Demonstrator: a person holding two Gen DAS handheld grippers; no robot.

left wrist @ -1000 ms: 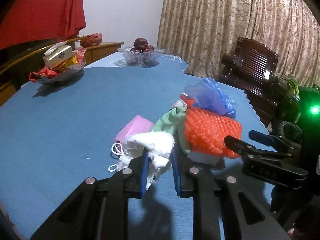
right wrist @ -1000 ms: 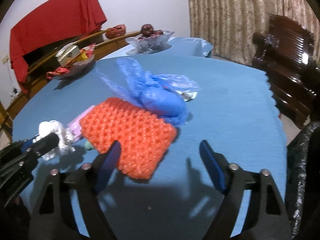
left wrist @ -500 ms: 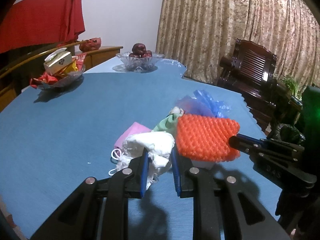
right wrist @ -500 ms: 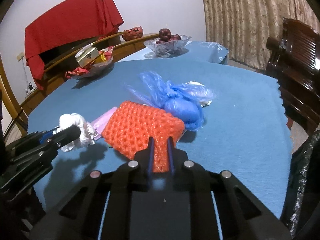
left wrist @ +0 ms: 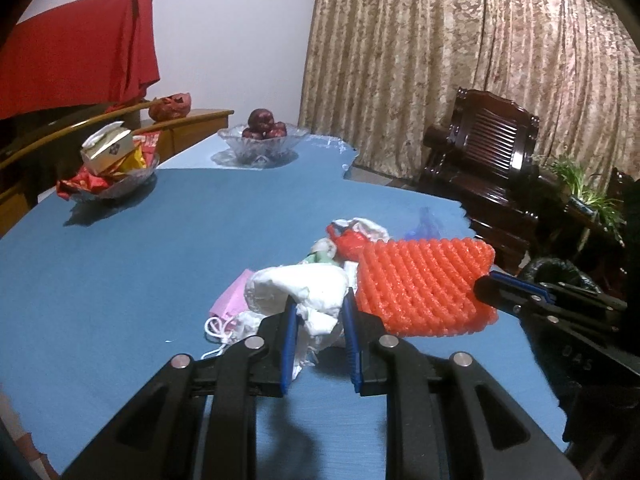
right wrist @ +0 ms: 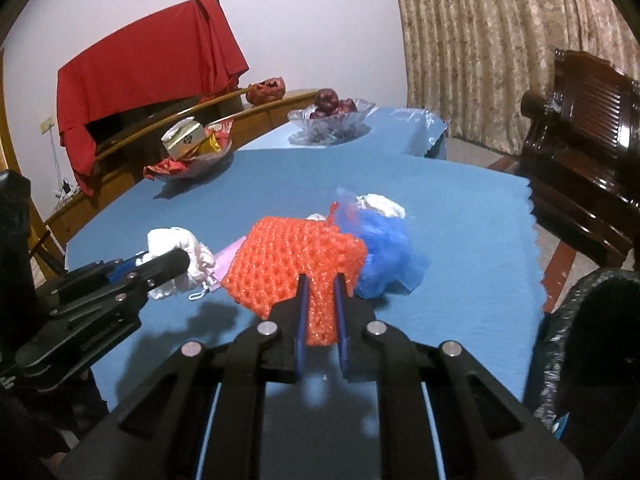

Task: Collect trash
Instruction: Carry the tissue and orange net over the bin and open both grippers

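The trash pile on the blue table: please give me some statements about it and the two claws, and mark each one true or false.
1. The right claw is shut on the orange foam net. True.
2. The left claw is open and holds nothing. False: it is shut on the white crumpled tissue.
3. A blue plastic bag lies beside the orange foam net. True.
4. The glass bowl of red fruit stands in the middle of the trash pile. False: it stands at the far end of the table, apart from the pile.
5. A pink mask lies under the white crumpled tissue. True.
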